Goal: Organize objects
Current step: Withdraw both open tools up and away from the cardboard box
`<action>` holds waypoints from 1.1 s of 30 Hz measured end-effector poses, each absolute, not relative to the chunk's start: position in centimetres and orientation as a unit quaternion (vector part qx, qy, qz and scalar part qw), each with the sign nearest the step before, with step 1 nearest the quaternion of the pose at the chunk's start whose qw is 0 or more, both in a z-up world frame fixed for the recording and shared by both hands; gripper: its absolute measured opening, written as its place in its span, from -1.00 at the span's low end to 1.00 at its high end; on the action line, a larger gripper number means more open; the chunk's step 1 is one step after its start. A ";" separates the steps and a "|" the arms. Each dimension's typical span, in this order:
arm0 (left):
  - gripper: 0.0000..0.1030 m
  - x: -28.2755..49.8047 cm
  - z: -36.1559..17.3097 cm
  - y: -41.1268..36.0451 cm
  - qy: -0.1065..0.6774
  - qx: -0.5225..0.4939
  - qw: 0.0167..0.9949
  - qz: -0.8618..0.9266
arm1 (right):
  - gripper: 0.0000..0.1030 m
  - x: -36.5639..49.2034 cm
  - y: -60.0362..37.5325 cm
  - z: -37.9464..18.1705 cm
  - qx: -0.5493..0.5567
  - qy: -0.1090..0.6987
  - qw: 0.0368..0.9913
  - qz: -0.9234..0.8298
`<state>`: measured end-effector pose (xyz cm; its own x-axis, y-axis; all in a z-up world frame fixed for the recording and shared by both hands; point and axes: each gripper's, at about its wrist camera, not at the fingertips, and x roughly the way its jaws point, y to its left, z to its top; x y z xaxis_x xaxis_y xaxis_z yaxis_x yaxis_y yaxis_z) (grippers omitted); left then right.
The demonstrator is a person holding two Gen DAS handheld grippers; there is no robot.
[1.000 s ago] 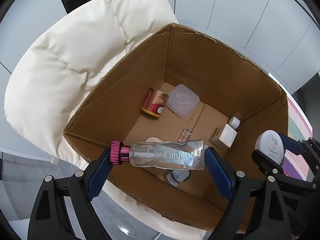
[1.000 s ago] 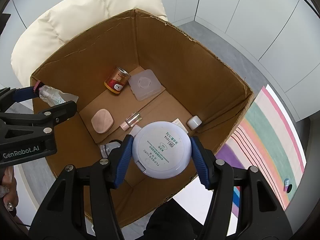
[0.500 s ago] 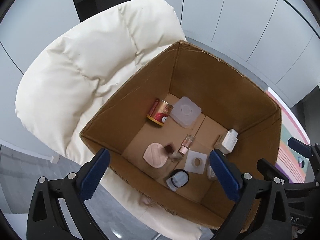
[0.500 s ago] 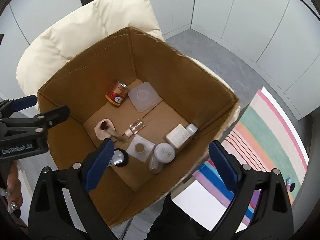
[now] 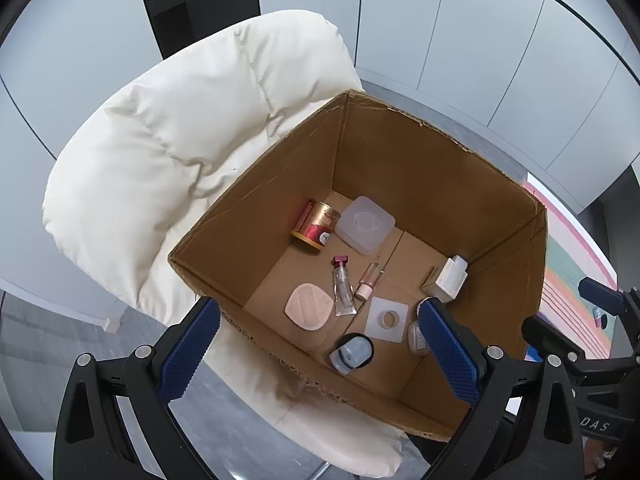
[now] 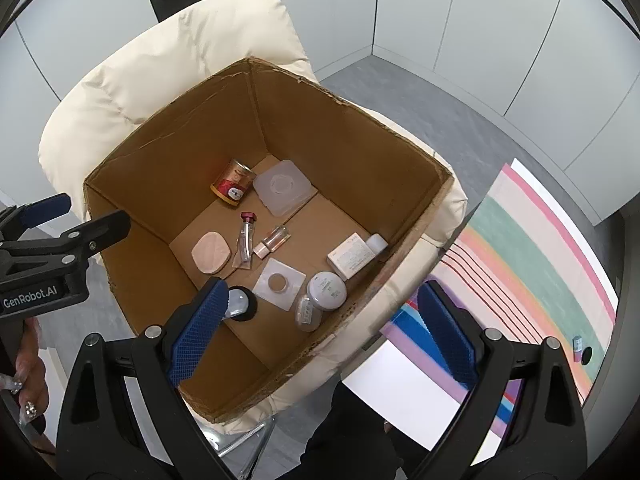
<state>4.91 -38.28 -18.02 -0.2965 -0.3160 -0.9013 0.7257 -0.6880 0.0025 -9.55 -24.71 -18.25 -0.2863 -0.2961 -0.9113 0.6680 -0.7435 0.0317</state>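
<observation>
A cardboard box (image 5: 400, 152) stands on a cream chair, seen from above in both wrist views. On its floor lie a clear tube with a magenta cap (image 5: 343, 288) (image 6: 245, 240) and a round white compact (image 6: 326, 290). In the left wrist view the compact (image 5: 416, 334) is half hidden behind a finger. My left gripper (image 5: 320, 344) hangs open above the box's near edge with nothing between its blue pads. Over the box's near right corner, my right gripper (image 6: 322, 330) is open and empty too.
Also in the box: a red-gold can (image 5: 316, 224), a clear lidded tub (image 5: 364, 224), a pink puff (image 5: 308, 306), a small glass bottle (image 5: 368, 280), a white carton (image 5: 450, 280), a holed white card (image 5: 387, 318). A striped rug (image 6: 540, 248) lies right of the chair (image 5: 160, 152).
A second ago the left gripper held the clear tube and the right held the white compact above the box. Both let go; both things now lie in the box. Both grippers rose.
</observation>
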 end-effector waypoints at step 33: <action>0.93 17.1 -15.5 -27.6 0.239 0.485 0.315 -0.780 | 0.88 1.9 -14.3 -13.7 0.507 0.181 0.308 -0.785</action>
